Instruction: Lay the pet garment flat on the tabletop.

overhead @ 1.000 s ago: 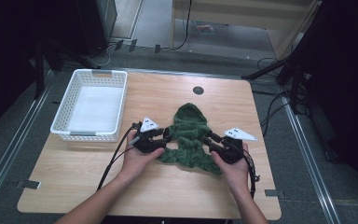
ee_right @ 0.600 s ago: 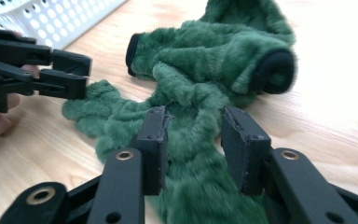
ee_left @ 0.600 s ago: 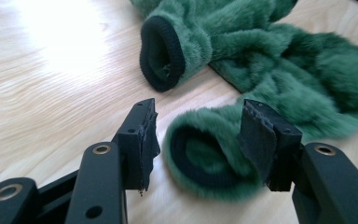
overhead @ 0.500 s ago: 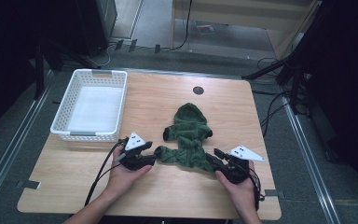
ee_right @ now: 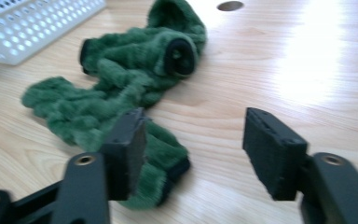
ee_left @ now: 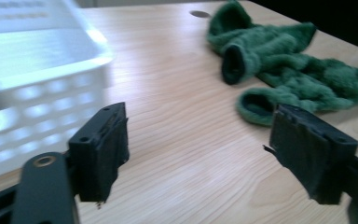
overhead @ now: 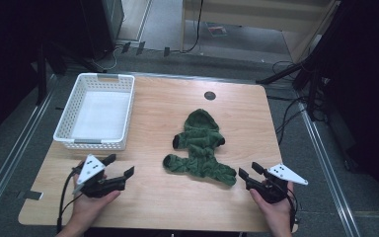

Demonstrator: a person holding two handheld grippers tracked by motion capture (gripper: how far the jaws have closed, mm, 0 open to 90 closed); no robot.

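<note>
both grippers are empty with jaws spread wide: the left gripper [overhead: 117, 165] sits near the front left of the table [overhead: 168, 207], just in front of the white basket [overhead: 96, 112], and the right gripper [overhead: 250, 171] rests near the front right edge, just beside the lower right leg end of the green fleece garment [overhead: 200, 145]. that garment lies crumpled in the middle of the table, hood pointing toward the far edge, sleeves and legs bunched rather than flat. the likely trouble from here, as i judge it: the fleece is thick and loose, so a pinch might catch only the top layer and drag the whole piece into a worse heap; a grab on one side alone would probably twist it; and the left gripper, being close to the basket, could knock it on the way in. counted: two grippers, one garment, one basket, one table, and one small dark round hole [overhead: 209, 95] in the tabletop beyond the hood.
</note>
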